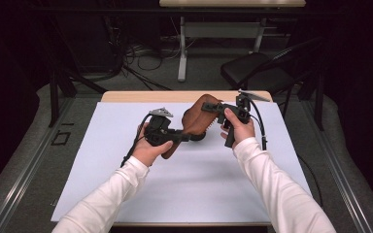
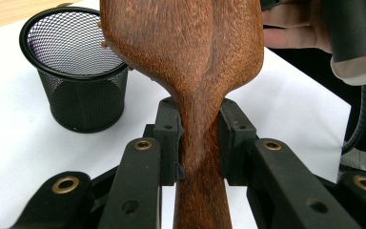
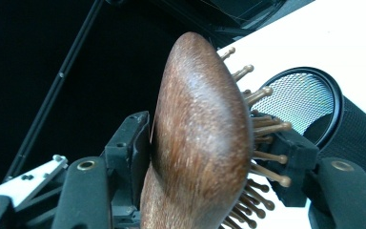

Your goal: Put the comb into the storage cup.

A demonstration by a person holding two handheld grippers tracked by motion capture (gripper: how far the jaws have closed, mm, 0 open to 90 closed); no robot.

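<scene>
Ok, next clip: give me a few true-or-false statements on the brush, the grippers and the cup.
1. The left gripper is shut on the wooden hairbrush at its handle. True.
2. The right gripper hangs clear of the brush. False: its fingers flank the brush head.
3. The mesh cup lies tipped over. False: it stands upright on the white table.
4. The brush has pins on one face. True.
</scene>
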